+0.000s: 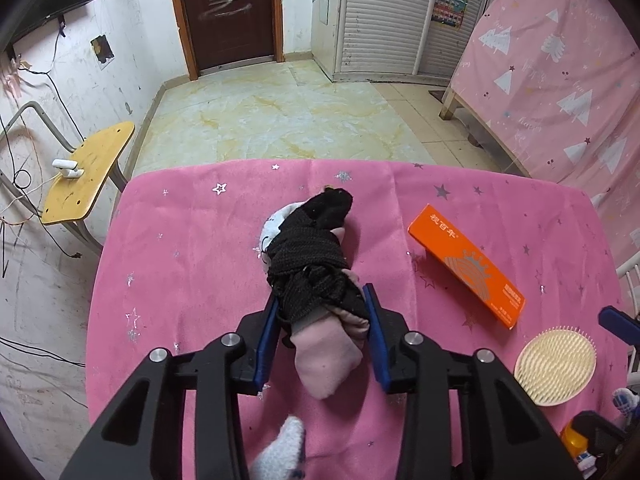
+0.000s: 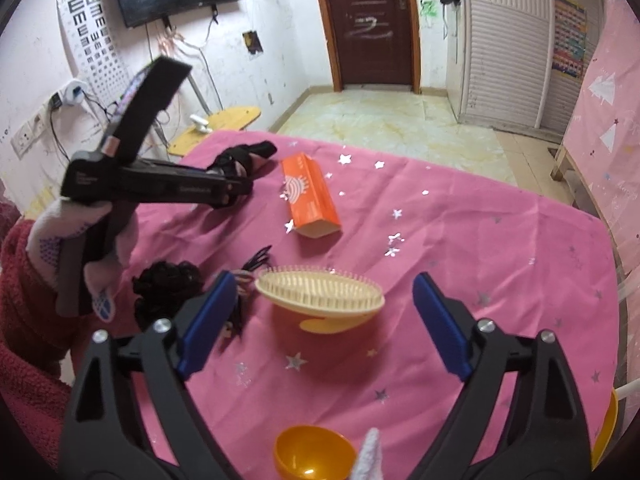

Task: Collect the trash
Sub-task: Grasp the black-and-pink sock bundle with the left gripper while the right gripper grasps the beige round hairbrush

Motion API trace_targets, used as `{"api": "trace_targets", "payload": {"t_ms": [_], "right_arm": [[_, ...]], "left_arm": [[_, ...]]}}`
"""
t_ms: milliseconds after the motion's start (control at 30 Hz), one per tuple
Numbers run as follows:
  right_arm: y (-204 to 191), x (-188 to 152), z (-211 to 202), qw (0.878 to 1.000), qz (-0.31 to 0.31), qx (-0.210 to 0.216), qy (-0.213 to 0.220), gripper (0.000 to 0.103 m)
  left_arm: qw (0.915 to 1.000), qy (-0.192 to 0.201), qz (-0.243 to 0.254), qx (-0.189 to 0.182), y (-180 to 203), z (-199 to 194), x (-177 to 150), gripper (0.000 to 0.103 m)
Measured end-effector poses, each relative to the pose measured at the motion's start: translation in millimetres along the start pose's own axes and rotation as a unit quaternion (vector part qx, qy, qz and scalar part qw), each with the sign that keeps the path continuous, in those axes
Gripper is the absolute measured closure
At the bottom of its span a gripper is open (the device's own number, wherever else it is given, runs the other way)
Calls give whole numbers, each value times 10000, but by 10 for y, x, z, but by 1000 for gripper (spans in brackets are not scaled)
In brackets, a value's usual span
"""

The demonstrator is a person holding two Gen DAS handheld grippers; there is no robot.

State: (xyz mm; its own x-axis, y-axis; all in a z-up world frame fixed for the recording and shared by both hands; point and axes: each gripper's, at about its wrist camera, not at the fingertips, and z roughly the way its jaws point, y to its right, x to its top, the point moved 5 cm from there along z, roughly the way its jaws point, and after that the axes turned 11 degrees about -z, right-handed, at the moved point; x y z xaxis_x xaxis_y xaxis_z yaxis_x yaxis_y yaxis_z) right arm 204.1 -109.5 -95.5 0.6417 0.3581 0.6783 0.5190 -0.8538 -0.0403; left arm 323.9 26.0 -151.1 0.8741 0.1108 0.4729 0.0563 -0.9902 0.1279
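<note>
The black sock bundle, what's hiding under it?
Under the black sock bundle a pink sock sticks out toward the camera, and a white one peeks out left. Anything deeper inside is covered. The left gripper squeezes it.

You are looking at a soft, matt pink tablecloth [image 1: 192,264], knitted black and pink socks [image 1: 316,280], a smooth cardboard box [image 1: 466,266] and, probably, a plastic brush [image 2: 320,294].

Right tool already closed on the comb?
No: the right tool stands wide open, its pads clear of the comb on both sides.
</note>
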Motion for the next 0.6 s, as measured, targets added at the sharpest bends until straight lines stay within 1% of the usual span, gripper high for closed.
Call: {"api": "trace_targets", "payload": {"t_ms": [167, 367, 433, 467, 600], "right_arm": [[-54, 32, 163, 9995, -111, -37, -310, 16], [7, -4, 278, 9987, -43, -28, -513, 17], [17, -21, 291, 9986, 8, 39, -521, 26], [26, -23, 293, 9986, 26, 53, -517, 29], [42, -26, 259, 9991, 53, 41, -416, 29]], "left_arm": [[10000, 25, -17, -54, -26, -25, -11, 73], [9999, 38, -50, -103, -49, -30, -9, 75], [9999, 41, -61, -114, -69, -35, -17, 75], [9999, 44, -65, -115, -75, -33, -19, 75], [9999, 82, -63, -120, -85, -56, -23, 75]]}}
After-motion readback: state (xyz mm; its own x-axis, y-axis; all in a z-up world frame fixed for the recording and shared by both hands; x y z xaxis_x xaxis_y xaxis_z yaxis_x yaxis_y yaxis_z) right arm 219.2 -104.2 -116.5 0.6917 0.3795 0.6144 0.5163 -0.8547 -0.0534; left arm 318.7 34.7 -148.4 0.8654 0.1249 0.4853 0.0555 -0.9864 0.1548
